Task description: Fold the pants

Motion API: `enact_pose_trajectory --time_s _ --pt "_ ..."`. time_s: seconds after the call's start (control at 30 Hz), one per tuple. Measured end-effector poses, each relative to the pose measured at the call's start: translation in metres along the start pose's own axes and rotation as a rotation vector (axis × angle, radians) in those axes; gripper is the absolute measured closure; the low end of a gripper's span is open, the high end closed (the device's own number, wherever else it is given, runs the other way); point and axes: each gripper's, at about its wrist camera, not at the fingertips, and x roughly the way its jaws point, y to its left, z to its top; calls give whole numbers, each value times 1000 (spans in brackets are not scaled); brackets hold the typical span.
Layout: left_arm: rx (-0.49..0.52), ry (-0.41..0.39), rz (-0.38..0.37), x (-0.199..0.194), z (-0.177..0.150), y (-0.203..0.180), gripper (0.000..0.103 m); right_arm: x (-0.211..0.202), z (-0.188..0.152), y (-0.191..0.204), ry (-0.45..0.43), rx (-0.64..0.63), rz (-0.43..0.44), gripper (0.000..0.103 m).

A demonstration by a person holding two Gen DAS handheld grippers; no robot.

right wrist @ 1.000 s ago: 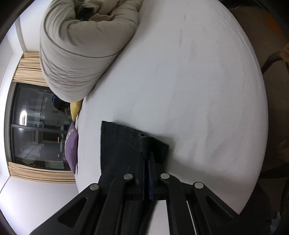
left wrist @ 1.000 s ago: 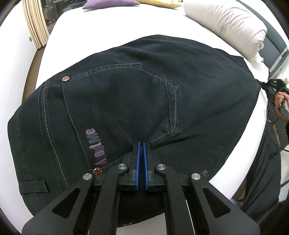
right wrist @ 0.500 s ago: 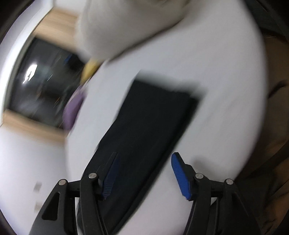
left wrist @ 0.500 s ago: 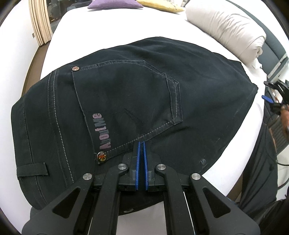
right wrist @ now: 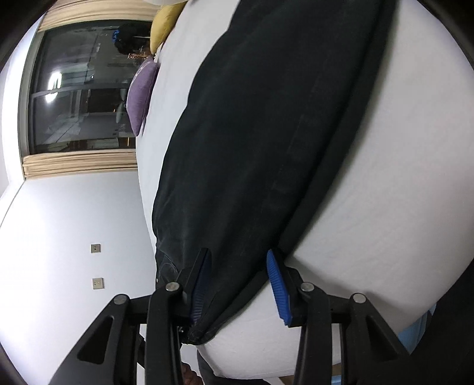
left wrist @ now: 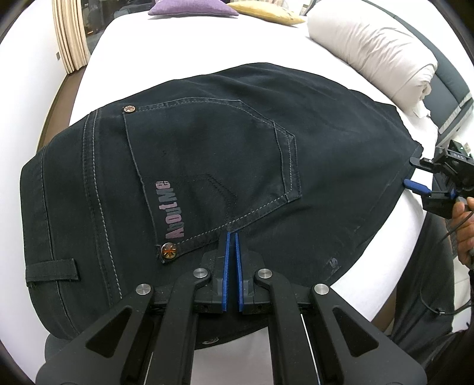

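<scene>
We see the dark pants point(left wrist: 225, 165) lying folded and flat on the white bed point(left wrist: 183, 47), reaching to the near edge of the mattress, back pocket point(left wrist: 213, 165) facing up with the "AboutMe" lettering point(left wrist: 169, 211) along it. Our left gripper point(left wrist: 230, 237) is at the near edge, its blue pads pressed almost together with only a sliver between them; they lie over the cloth just below the pocket's point, and we cannot tell whether any fabric is pinched. Our right gripper point(right wrist: 237, 260) has its jaws spread wide, one on each side of the narrow end of the pants at the bed's edge, gripping nothing; in the left view it point(left wrist: 414, 174) shows at the right edge of the bed beside the pants' corner. A rolled white duvet point(left wrist: 376, 59) lies along the far right side, with a purple cushion point(left wrist: 189, 7) and a yellow cushion point(left wrist: 266, 13) at the far edge. A dark window point(right wrist: 86, 86) shows beyond.
</scene>
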Motion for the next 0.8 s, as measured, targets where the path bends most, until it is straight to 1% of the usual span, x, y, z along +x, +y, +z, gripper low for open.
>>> enact_pose_trajectory --time_s 0.2,0.27,0.3,0.33,0.43,0.53,0.67,0.73,0.77,0.8 --pt "-1 0 6 0 0 -1 100 17 4 3 50 18 19 61" --pt "-2 0 9 0 0 -2 100 24 7 4 51 8 8 73" --pt "-2 0 10 0 0 -3 100 26 9 4 53 6 0 91" --pt "-2 0 11 -1 0 -3 100 27 9 3 52 -1 -8 97" --pt "3 5 10 -1 0 -4 100 23 2 5 37 -51 -23 99" --pt "17 16 13 -3 -1 -5 100 14 -7 -1 17 -45 -23 100" --pt "19 18 7 -4 -4 -4 100 21 -3 -14 26 -8 -12 101" --pt "12 17 5 -6 -5 -3 100 19 -2 -12 25 -28 -24 102" --pt "11 16 5 -6 -5 -2 100 19 -1 -9 35 -36 -27 102" --pt "11 15 5 -7 -6 -2 100 16 -1 -7 48 -30 -27 98"
